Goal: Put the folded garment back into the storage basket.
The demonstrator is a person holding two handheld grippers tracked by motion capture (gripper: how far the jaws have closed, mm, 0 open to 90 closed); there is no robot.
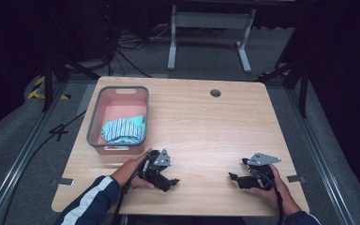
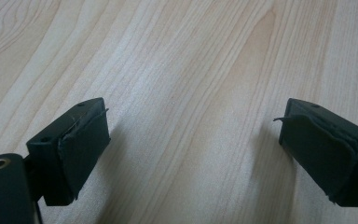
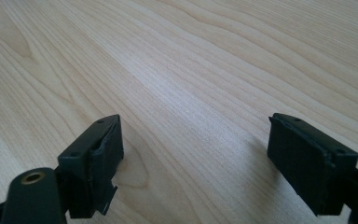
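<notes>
Left gripper [image 1: 171, 182] and right gripper [image 1: 234, 178] resting low over the wooden table [image 1: 201, 122], jaws spread wide and empty, striped cloth [image 1: 122, 129] folded inside pink basket [image 1: 94, 117] nearby.

The high view looks forward and down over the whole table [image 1: 206, 122] from above its near edge. Each gripper view sits low and close over bare tabletop near that edge, wood all three views share.
</notes>
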